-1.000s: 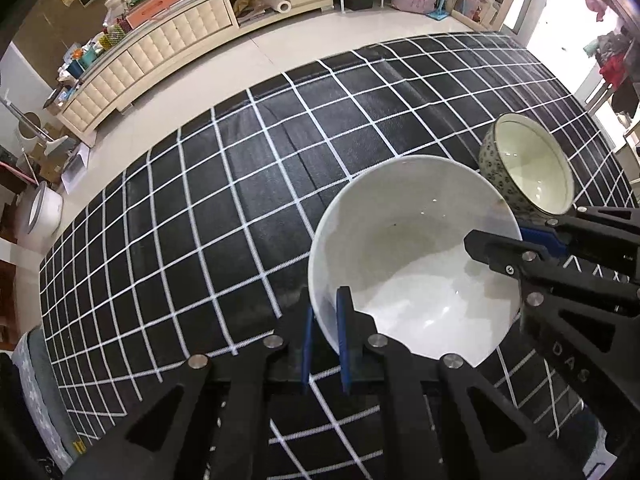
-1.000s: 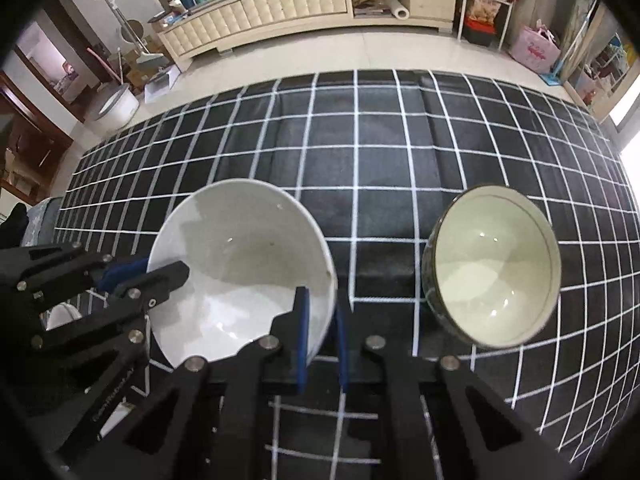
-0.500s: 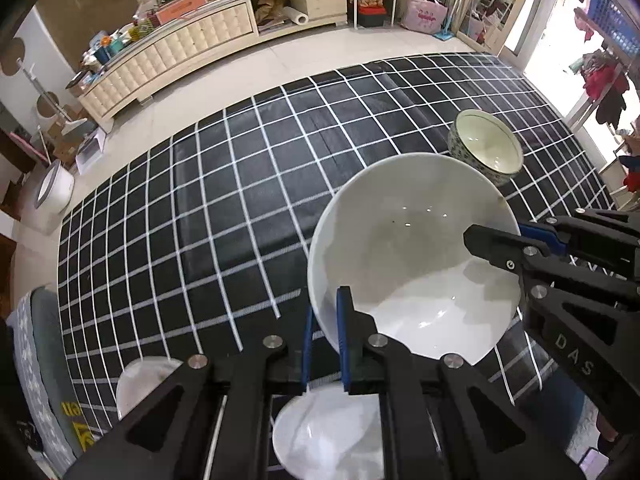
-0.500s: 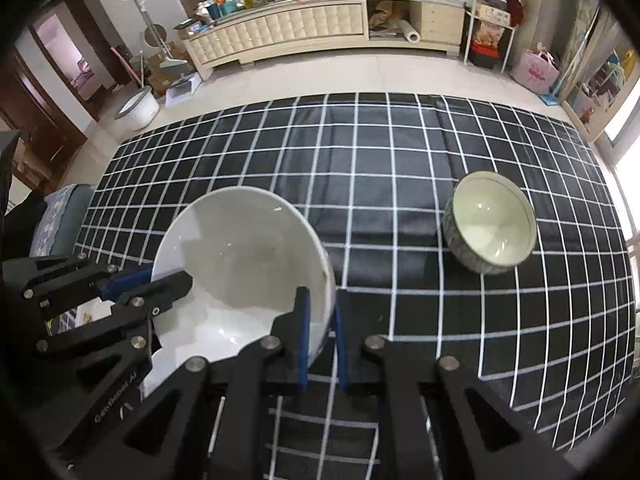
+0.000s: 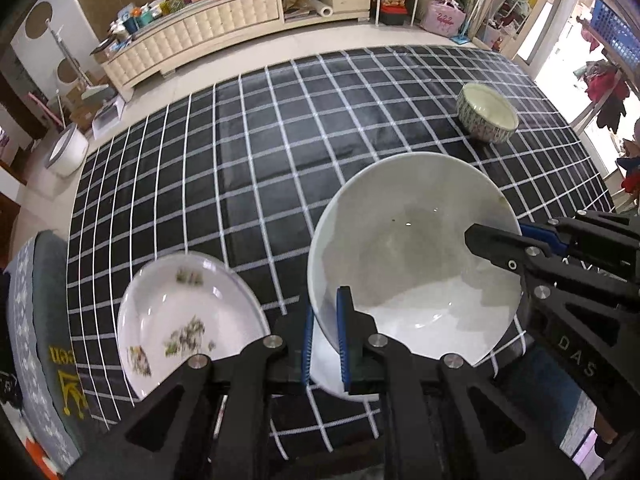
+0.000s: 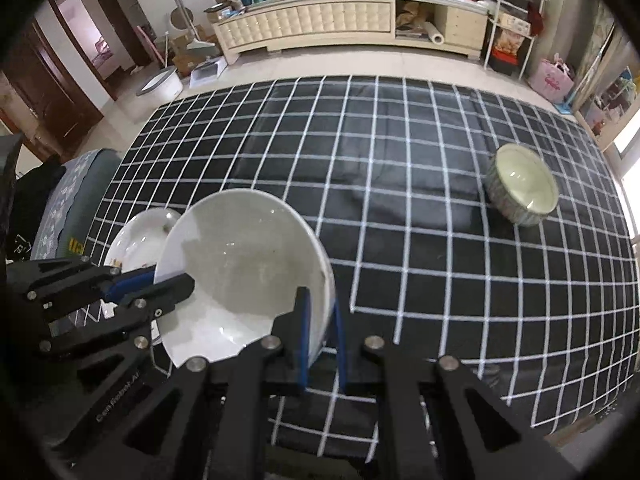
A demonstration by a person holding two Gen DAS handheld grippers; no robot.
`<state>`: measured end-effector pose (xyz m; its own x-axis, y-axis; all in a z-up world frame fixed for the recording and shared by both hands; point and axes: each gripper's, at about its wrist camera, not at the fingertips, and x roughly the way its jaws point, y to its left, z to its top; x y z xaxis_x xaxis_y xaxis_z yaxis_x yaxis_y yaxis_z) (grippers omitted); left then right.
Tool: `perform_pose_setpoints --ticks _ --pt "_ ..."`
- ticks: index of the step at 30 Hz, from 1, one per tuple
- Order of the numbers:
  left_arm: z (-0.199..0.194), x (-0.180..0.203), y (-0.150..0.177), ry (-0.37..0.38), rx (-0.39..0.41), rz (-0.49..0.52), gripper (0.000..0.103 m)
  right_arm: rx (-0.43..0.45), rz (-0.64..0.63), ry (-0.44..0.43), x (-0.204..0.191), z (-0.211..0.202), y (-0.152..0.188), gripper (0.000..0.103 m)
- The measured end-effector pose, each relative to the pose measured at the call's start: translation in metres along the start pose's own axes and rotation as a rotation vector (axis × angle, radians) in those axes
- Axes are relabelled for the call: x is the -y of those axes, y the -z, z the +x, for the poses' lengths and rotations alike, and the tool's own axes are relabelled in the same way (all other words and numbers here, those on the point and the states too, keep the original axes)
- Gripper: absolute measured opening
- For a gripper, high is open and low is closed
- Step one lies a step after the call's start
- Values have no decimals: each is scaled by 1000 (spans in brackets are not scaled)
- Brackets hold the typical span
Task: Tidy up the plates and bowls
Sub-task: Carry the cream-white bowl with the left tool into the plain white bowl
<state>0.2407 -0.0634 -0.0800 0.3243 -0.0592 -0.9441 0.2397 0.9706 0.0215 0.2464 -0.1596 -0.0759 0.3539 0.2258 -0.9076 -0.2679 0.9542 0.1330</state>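
A large white bowl (image 5: pixel 412 264) (image 6: pixel 240 268) hangs tilted above the near left of the checked table. My left gripper (image 5: pixel 324 340) is shut on its near rim. My right gripper (image 6: pixel 320 332) is shut on the rim at the other side, and shows at the right of the left wrist view (image 5: pixel 496 236). Left of the bowl a white plate with a leafy pattern (image 5: pixel 180 320) (image 6: pixel 140 236) lies on the cloth. Another white dish (image 5: pixel 352 392) shows partly beneath the bowl. A small patterned bowl (image 5: pixel 486 118) (image 6: pixel 522 190) stands upright at the far right.
The table wears a black cloth with a white grid (image 5: pixel 240 160) (image 6: pixel 400 200). A grey cushioned chair (image 5: pixel 40 320) (image 6: pixel 76 184) stands at its left end. Beyond the table lie tiled floor and a long cream sideboard (image 6: pixel 320 24).
Both grippers have carried the white bowl toward the near left of the table, away from the patterned bowl. The patterned plate and the second white dish have come into view.
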Motion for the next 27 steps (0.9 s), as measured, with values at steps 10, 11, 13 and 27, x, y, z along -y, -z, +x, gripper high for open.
perform_pose_setpoints --ticks 10,11,13,27 --pt "13 -6 30 -34 -34 -1 10 -46 -28 9 -18 24 19 14" --pt "16 -6 30 -32 -40 -3 10 -54 -25 4 -17 27 21 14" --pt "23 -5 33 -33 -55 1 10 -69 -23 -1 -17 32 27 14" --pt "47 -4 42 -41 -111 2 10 -124 -22 -5 -18 52 36 14"
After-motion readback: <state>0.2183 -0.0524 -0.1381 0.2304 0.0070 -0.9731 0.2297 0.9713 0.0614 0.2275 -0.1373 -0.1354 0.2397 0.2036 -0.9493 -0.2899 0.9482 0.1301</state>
